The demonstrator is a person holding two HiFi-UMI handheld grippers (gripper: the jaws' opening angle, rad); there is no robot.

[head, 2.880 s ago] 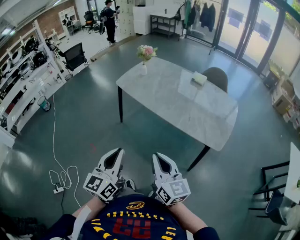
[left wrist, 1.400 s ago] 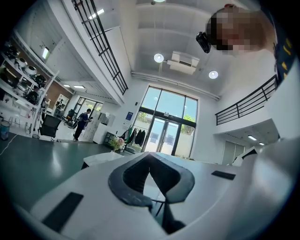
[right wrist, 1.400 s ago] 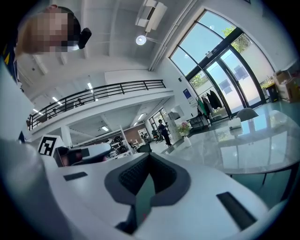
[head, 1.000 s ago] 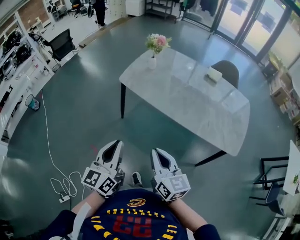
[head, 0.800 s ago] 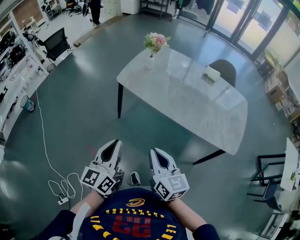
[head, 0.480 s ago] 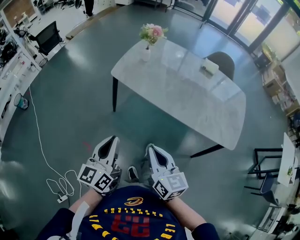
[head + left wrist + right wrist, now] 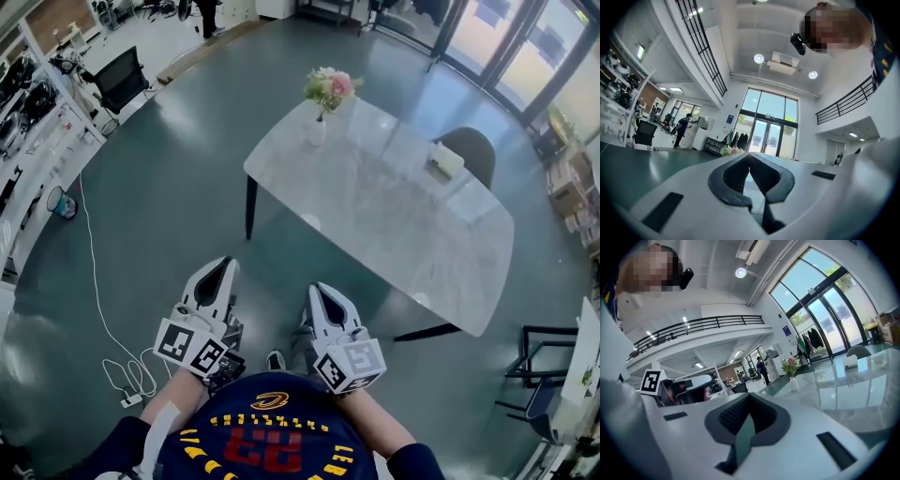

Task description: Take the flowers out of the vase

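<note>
While both grippers hang low in front of the person's dark printed shirt [image 7: 267,442], neither has anything in it. The left gripper [image 7: 223,267] has its jaws pressed together at the tips, and only the room shows through the loop behind them. The right gripper [image 7: 320,294] sits just beside it, also with its tips closed on nothing. Each one carries its marker cube close to the wrist. Between the two, the toe of a shoe [image 7: 275,360] shows on the grey-green floor [image 7: 169,216]. A white cable [image 7: 97,305] trails over the floor to the left and ends at a power strip [image 7: 130,400].

Further out stands a pale stone-look table [image 7: 394,225] on dark legs, well apart from both grippers. The white vase [image 7: 319,130] stands upright near the table's far left corner, and the flowers [image 7: 330,86], pink and cream with green leaves, are in it. In the right gripper view the vase and flowers appear small, to the right of the closed jaw tips.

A small white box [image 7: 446,159] lies near the table's far edge, just beside a grey chair [image 7: 473,150] tucked in on that side. Beyond, at the left, a black office chair [image 7: 122,87] stands beside white shelving [image 7: 37,141], and another person [image 7: 206,13] stands at the very top of the head view.
</note>
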